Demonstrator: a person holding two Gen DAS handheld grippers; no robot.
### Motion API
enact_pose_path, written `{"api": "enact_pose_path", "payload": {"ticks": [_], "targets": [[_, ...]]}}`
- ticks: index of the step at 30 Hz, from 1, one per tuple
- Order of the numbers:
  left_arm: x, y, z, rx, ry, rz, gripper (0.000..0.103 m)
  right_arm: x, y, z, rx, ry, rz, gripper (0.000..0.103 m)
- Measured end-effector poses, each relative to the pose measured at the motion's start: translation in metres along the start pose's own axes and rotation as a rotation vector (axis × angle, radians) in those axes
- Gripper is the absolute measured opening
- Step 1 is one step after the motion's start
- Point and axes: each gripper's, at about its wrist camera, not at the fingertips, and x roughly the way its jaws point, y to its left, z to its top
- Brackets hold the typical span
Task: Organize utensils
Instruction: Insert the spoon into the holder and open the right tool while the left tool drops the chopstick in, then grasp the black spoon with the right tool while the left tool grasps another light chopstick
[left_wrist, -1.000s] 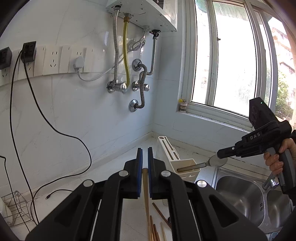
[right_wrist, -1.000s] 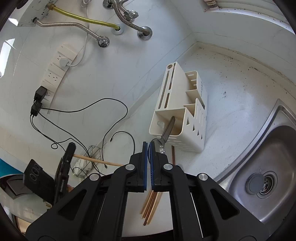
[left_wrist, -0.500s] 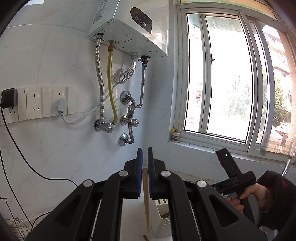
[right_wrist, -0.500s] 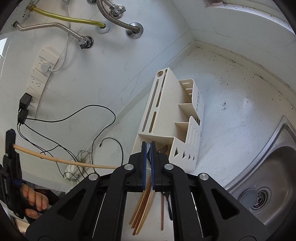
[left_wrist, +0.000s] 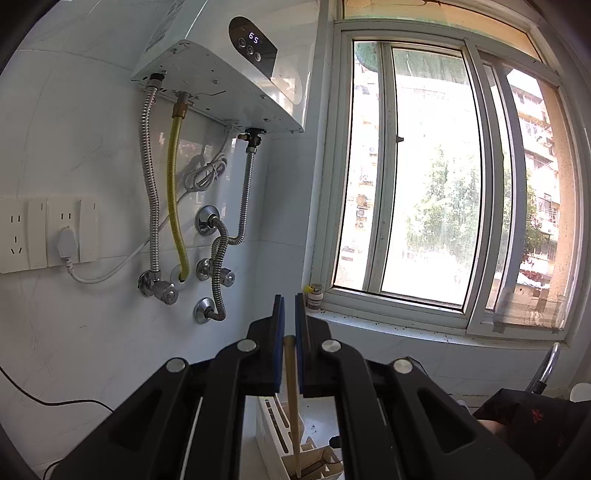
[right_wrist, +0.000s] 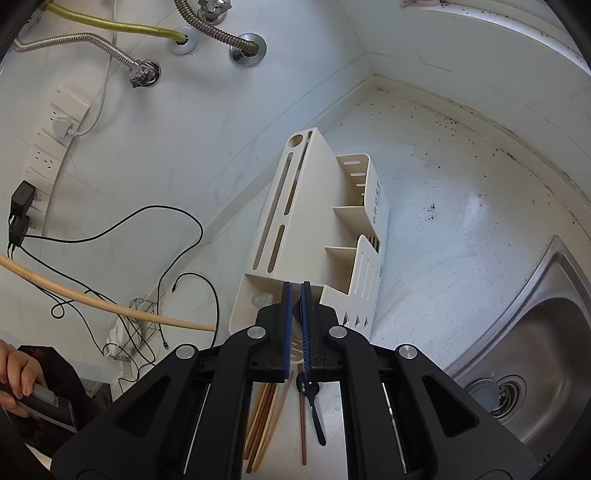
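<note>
My left gripper (left_wrist: 289, 321) is shut on a wooden chopstick (left_wrist: 292, 406), which hangs down with its tip over the cream utensil holder (left_wrist: 295, 454). The same chopstick (right_wrist: 110, 308) shows in the right wrist view, coming in from the left. My right gripper (right_wrist: 294, 295) stands low over the near end of the utensil holder (right_wrist: 317, 229), its jaws nearly closed; a spoon's handle seems to sit between them, but I cannot be sure. Several chopsticks (right_wrist: 264, 417) and a black spoon (right_wrist: 314, 406) lie on the counter under it.
A steel sink (right_wrist: 532, 354) lies to the right of the holder. Black cables (right_wrist: 147, 236) and a wire rack (right_wrist: 133, 332) lie on the counter at the left. A water heater (left_wrist: 229, 70), hoses and a window (left_wrist: 443, 184) fill the wall ahead.
My left gripper has tilted upward with the chopstick, now aimed at the wall and window. My right gripper has come down close over the holder's near end with the spoon.
</note>
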Motion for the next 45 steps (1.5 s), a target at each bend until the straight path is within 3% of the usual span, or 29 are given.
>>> {"api": "enact_pose_path", "payload": {"ticks": [10,22,25,34,38,45], "targets": [[0.049,-0.001,-0.043,0.004,0.108,-0.039,0.005,0.003,0.005,-0.005,-0.055,-0.016,-0.035,0.005],[0.063,0.018,-0.085,-0.064,0.231,-0.048,0.005,-0.003,0.008,-0.012,-0.115,-0.057,-0.081,0.010],[0.064,0.021,-0.092,-0.081,0.259,-0.036,0.005,-0.009,0.009,-0.015,-0.139,-0.081,-0.103,0.016],[0.052,0.022,-0.096,-0.089,0.255,-0.012,0.006,-0.046,0.012,-0.038,-0.219,-0.225,-0.108,0.021],[0.036,0.022,-0.092,-0.078,0.214,0.028,0.029,-0.063,0.020,-0.061,-0.285,-0.283,-0.073,0.022],[-0.023,0.022,-0.103,-0.050,0.190,0.072,0.034,-0.057,0.029,-0.112,-0.359,-0.244,-0.094,0.022]]}}
